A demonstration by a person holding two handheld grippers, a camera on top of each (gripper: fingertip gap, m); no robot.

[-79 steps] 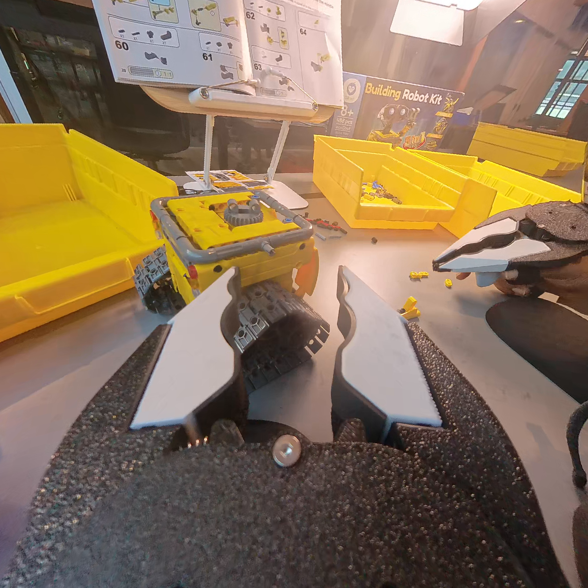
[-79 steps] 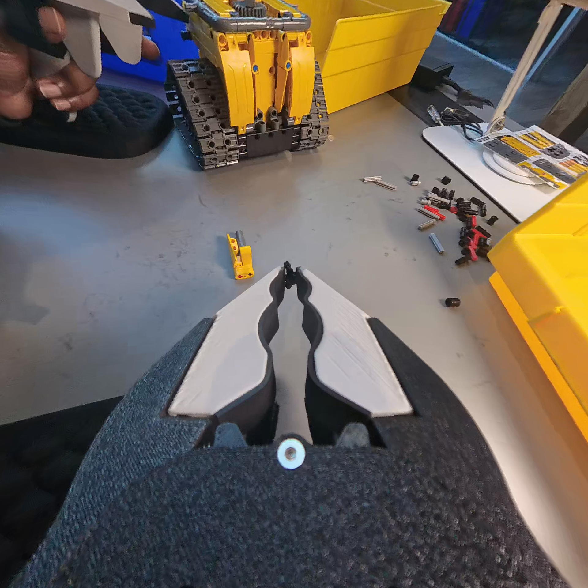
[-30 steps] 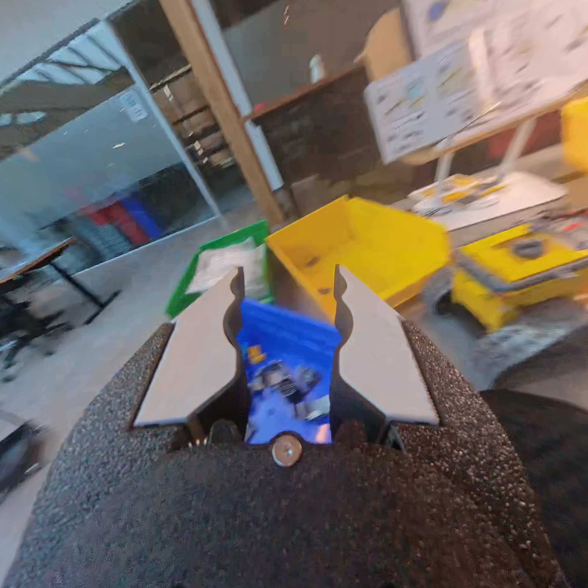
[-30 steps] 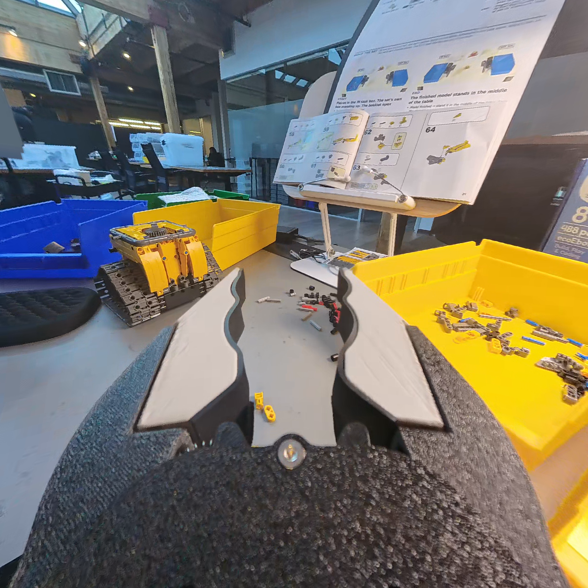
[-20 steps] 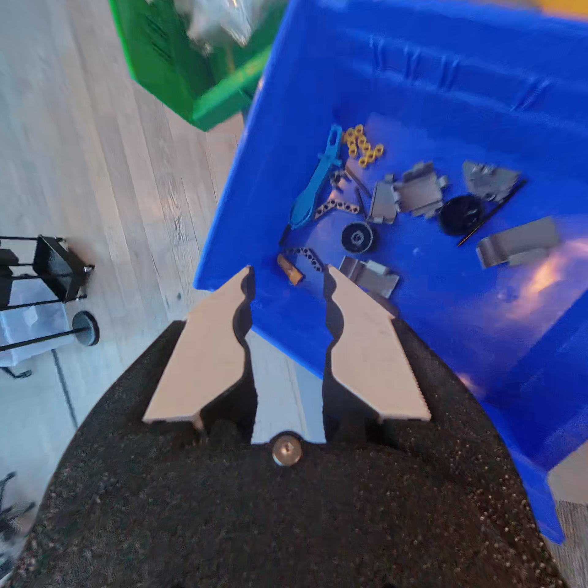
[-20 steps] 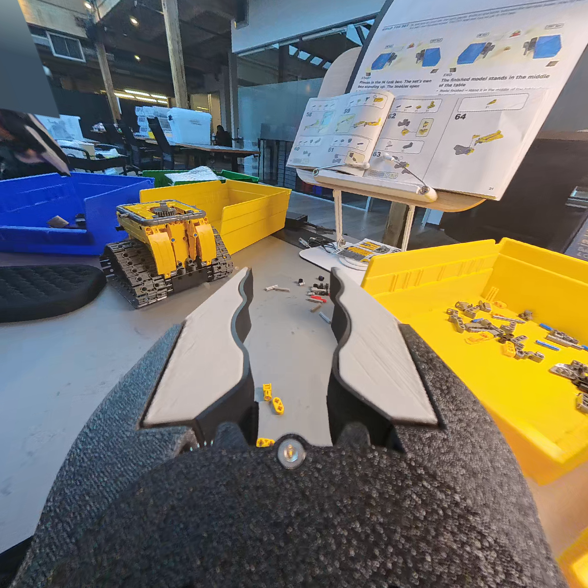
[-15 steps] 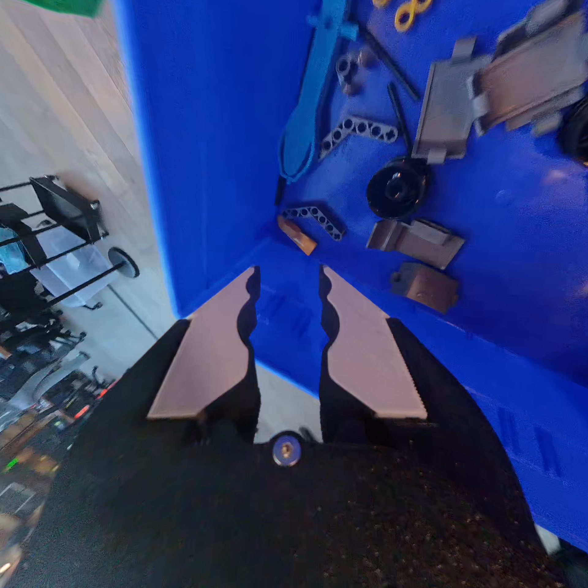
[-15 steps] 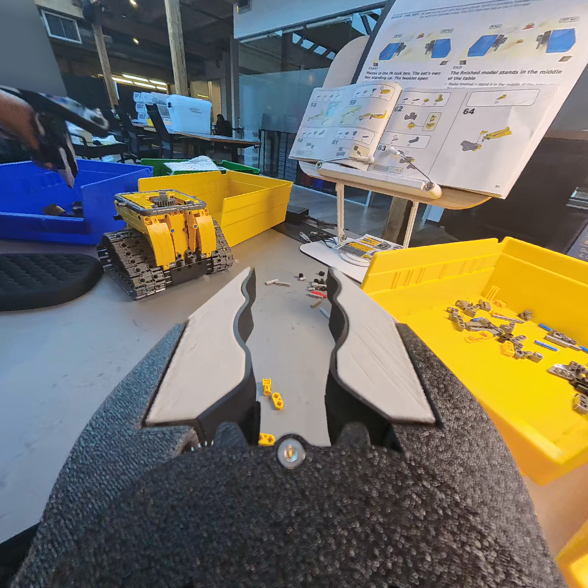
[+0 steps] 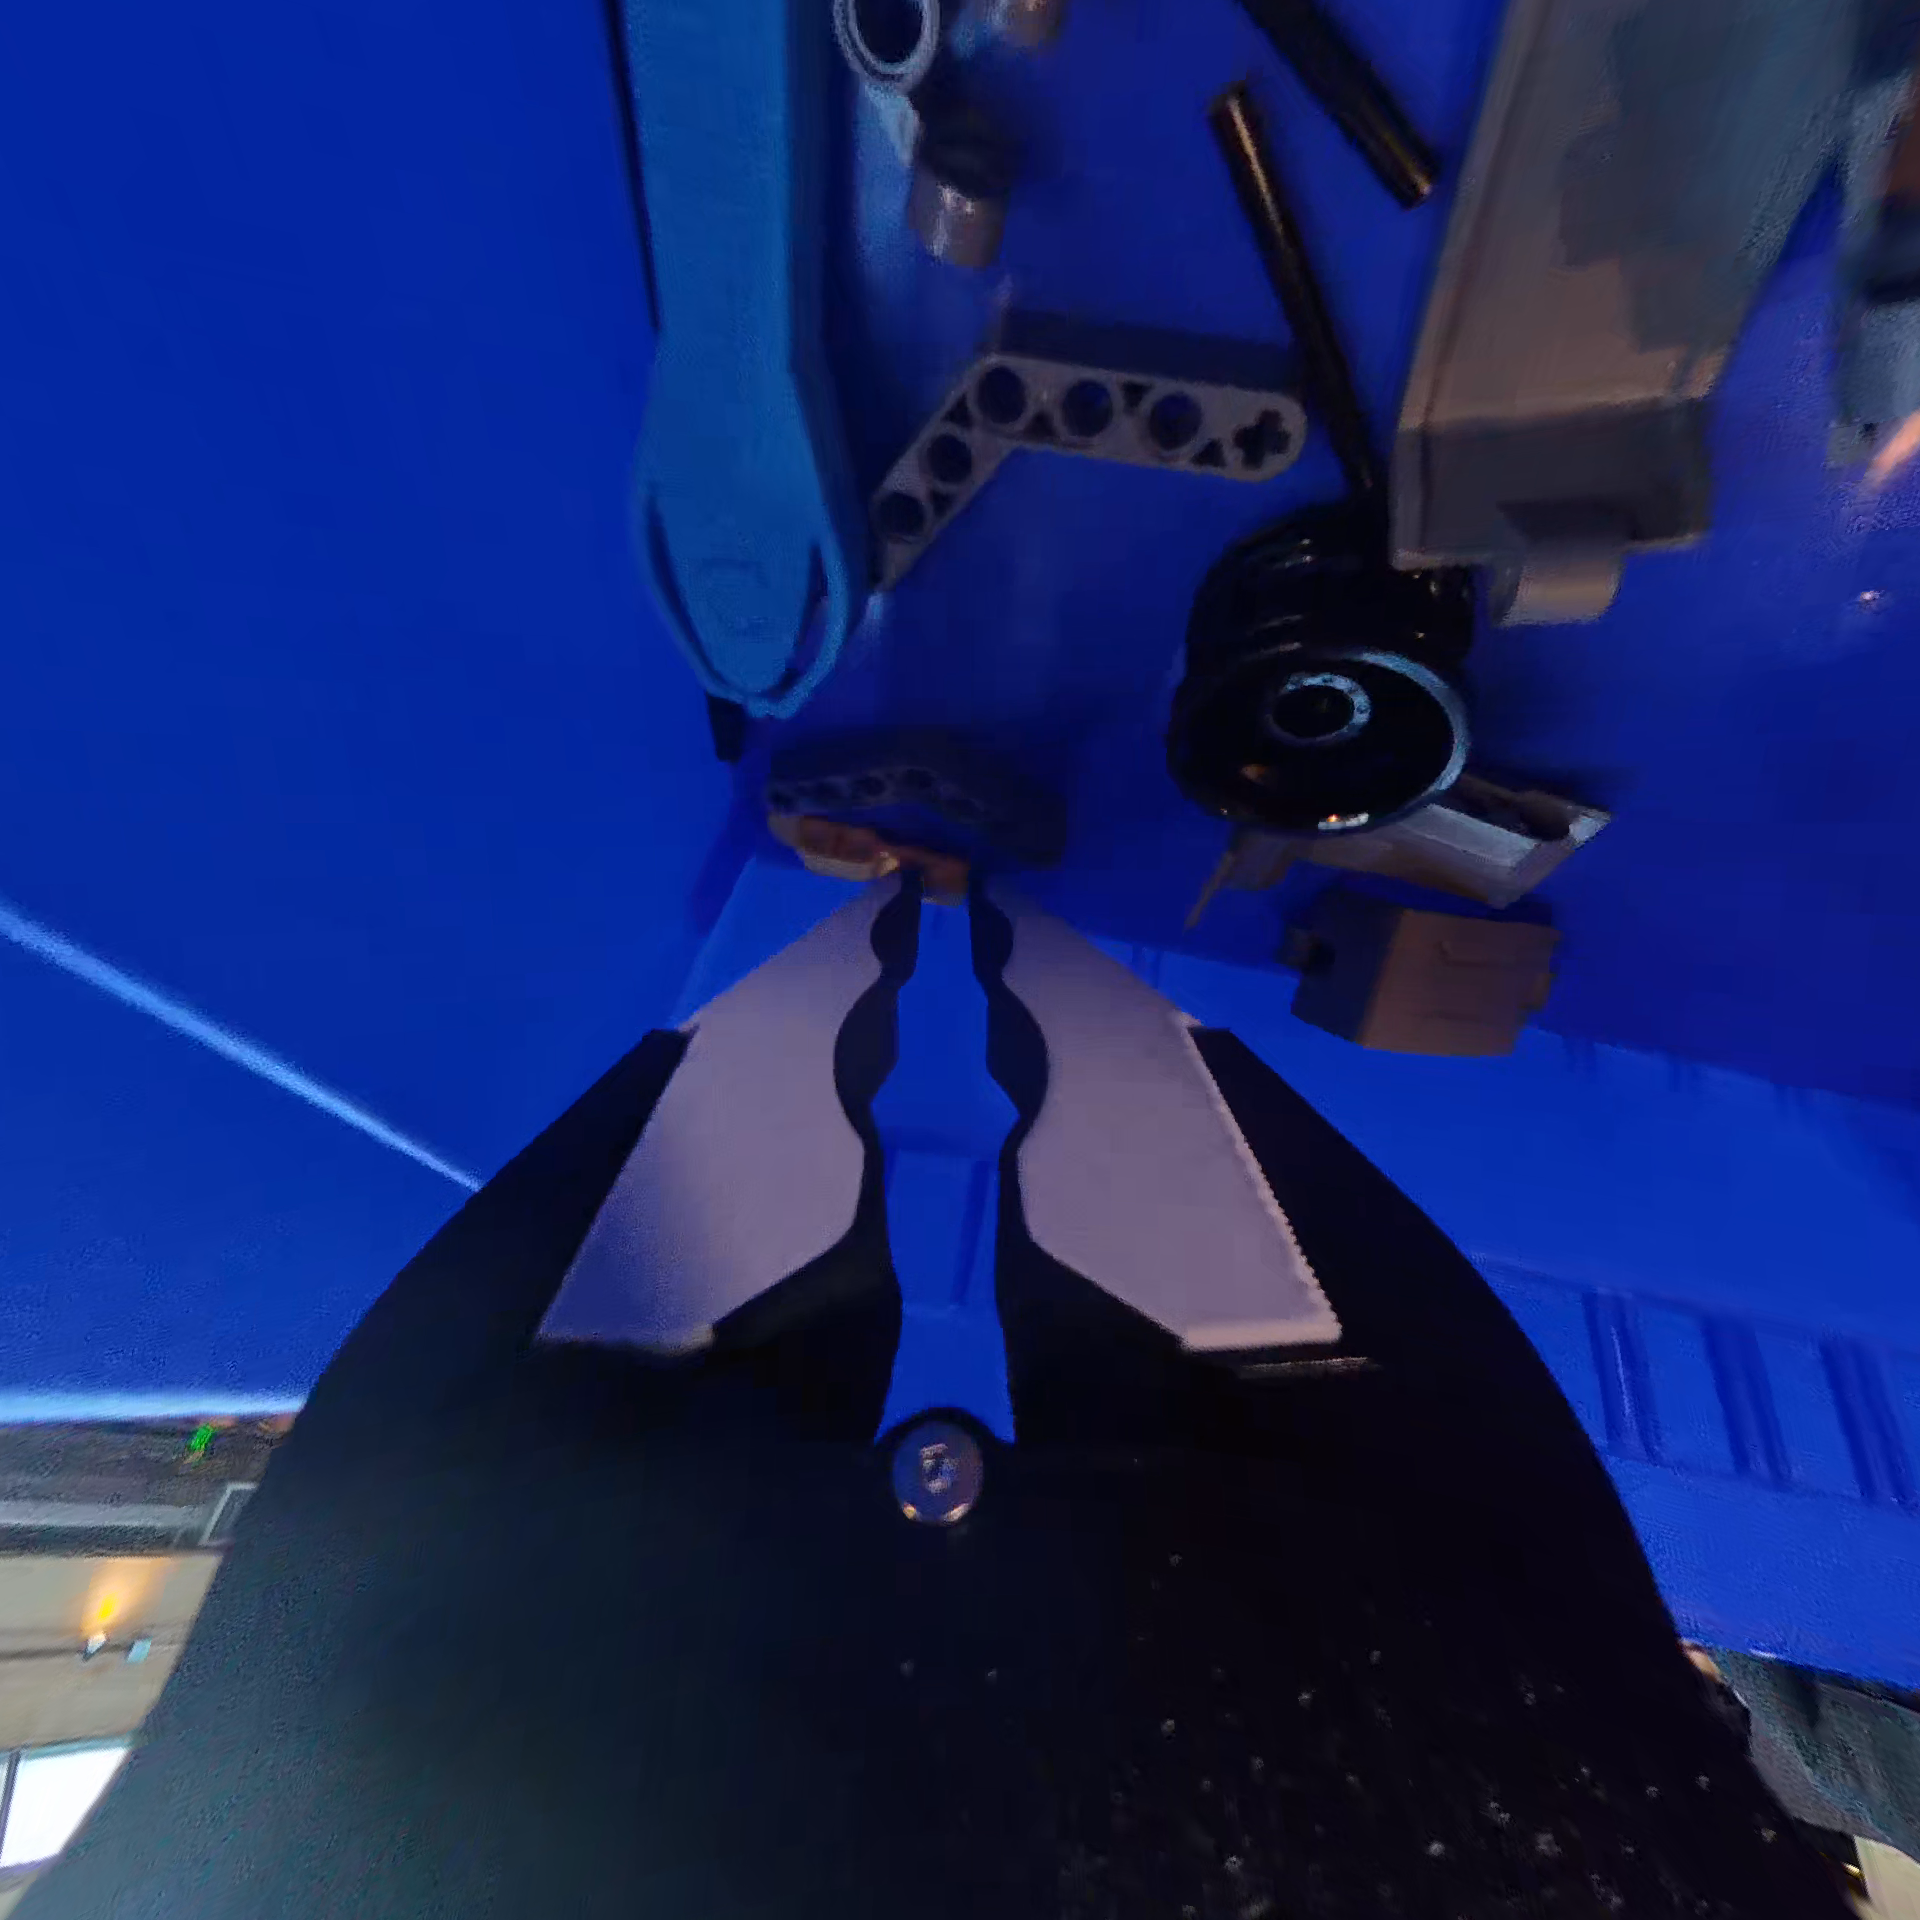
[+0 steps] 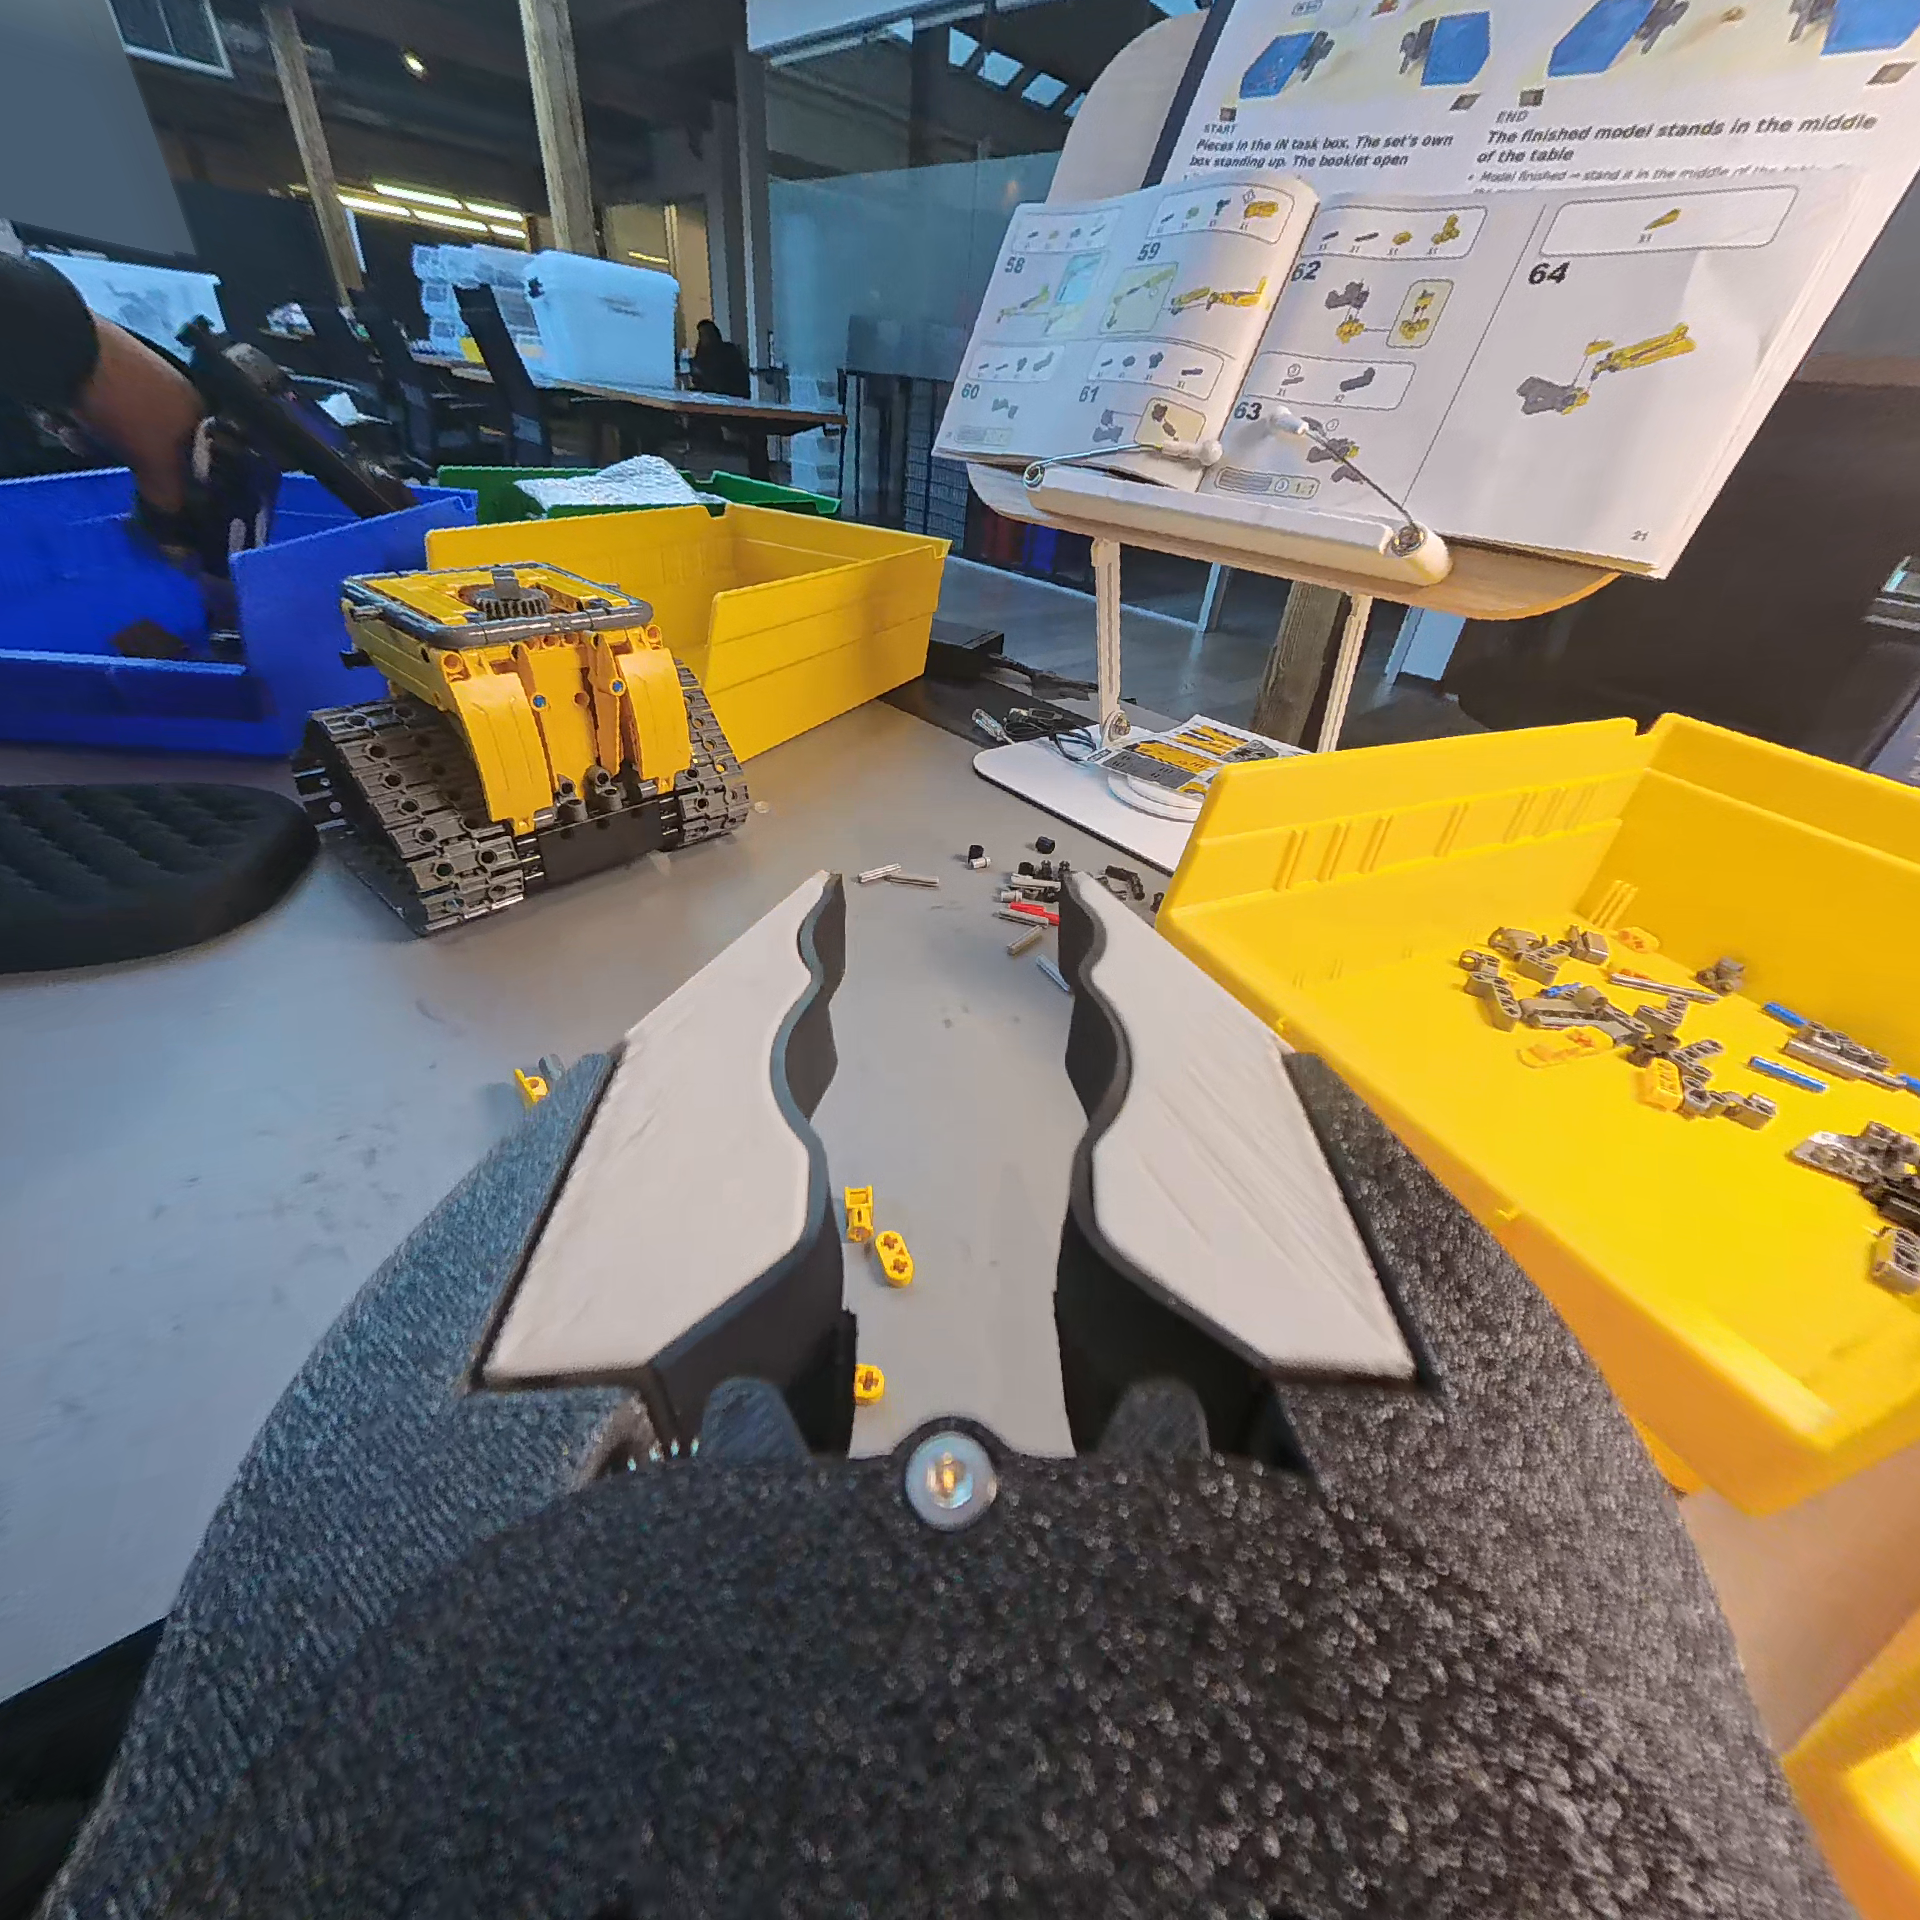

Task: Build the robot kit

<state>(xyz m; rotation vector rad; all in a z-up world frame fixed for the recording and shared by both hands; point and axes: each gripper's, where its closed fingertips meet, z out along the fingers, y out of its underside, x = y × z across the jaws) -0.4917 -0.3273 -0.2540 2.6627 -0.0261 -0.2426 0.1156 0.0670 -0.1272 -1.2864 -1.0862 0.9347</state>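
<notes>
My left gripper (image 9: 940,891) is down inside a blue bin (image 9: 312,520), near its front corner. Its fingertips are closed to a narrow gap on a small orange piece (image 9: 868,850) that lies against a dark grey bent beam (image 9: 914,788). My right gripper (image 10: 951,894) is open and empty, held low over the grey table (image 10: 260,1122). Three small yellow connectors (image 10: 891,1257) lie on the table between its fingers. In the right wrist view the left gripper (image 10: 244,457) and a person's arm reach into the blue bin (image 10: 125,686) at the far left.
The blue bin holds a light blue tool (image 9: 743,416), a grey angled beam (image 9: 1081,426), a black wheel (image 9: 1320,717), grey panels (image 9: 1558,364) and a grey block (image 9: 1423,977). On the table: a yellow tracked model (image 10: 520,727), yellow bins (image 10: 1351,883), loose pins (image 10: 1029,904), a booklet stand (image 10: 1351,312), a black pad (image 10: 125,862). About 75 cm separates my left fingertips from my right.
My left gripper swung away from the tracked model, dropped into the blue bin and narrowed its fingers onto the orange piece. My right gripper opened, lifted off the table and narrowed a little.
</notes>
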